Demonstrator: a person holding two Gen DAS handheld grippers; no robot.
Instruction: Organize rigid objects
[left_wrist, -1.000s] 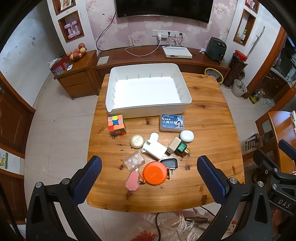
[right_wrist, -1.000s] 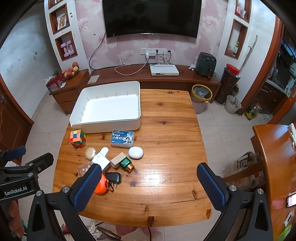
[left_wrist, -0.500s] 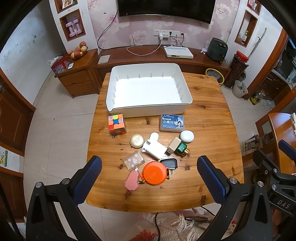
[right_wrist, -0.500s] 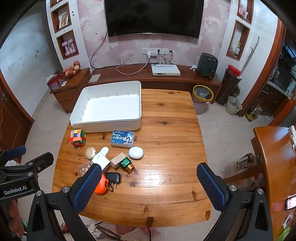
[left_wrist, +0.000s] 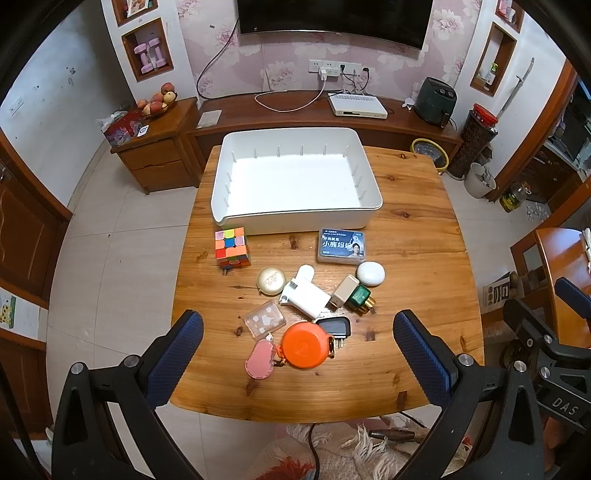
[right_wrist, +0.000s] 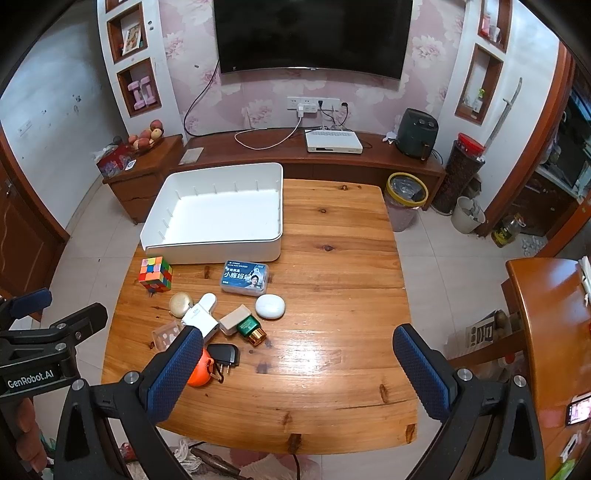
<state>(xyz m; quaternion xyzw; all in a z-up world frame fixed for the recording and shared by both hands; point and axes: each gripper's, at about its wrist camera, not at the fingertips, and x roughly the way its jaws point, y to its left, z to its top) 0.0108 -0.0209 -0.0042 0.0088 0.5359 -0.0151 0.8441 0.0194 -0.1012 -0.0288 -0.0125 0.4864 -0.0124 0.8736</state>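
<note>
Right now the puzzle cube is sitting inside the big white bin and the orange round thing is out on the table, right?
Not quite. The puzzle cube sits on the wooden table, just outside the white bin, by its near left corner. The left wrist view shows the bin holding nothing. The orange round thing is on the table, as you said.

Tray (left_wrist: 295, 218) at the table's (left_wrist: 417, 236) far side; cube (left_wrist: 232, 246) before its left corner; small items nearer.
</note>
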